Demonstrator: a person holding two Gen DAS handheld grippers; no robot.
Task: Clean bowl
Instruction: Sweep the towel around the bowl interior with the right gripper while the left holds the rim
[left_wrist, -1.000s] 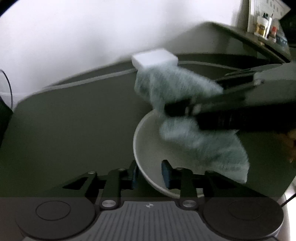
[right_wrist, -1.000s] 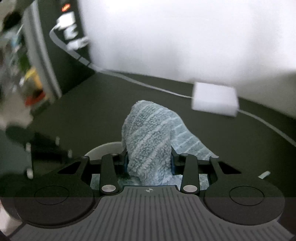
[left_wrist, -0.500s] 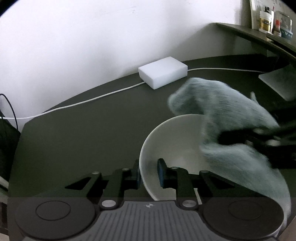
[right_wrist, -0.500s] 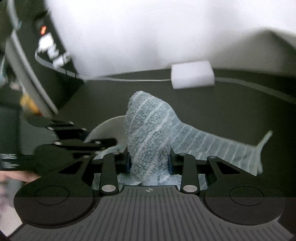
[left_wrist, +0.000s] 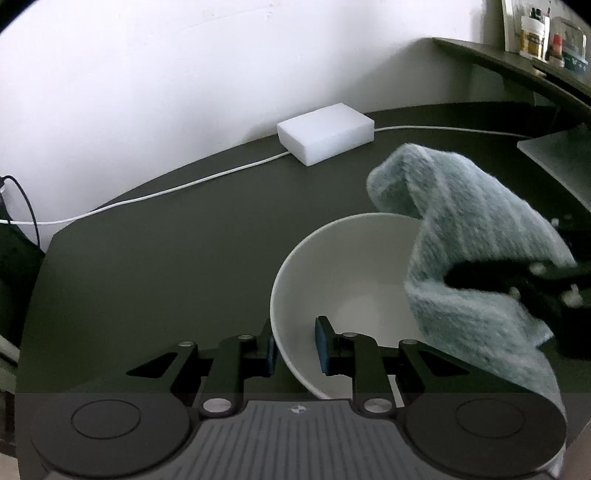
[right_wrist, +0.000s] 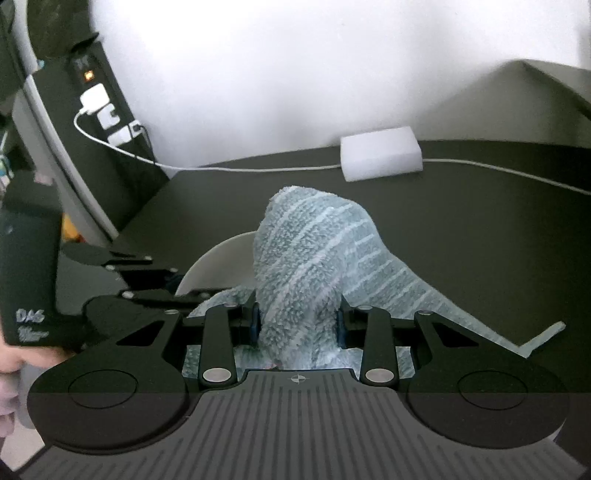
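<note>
Dark tabletop (left_wrist: 166, 266) (white wall (left_wrist: 166, 74) behind).

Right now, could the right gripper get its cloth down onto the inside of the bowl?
Probably yes. The right gripper is shut on the cloth, which drapes over the bowl's rim. The bowl's inside looks bare, and the left gripper grips only the near rim.

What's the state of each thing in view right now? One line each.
left claw: shut on the bowl rim, one finger inside, one outside.
right claw: shut on the cloth.
bowl: white, tilted, looks empty inside.
cloth: bunched, draped over the bowl's far edge, a tail trailing to the table.
white block: flat on the table by the wall, untouched.
white cable: lies along the table's back edge.
</note>
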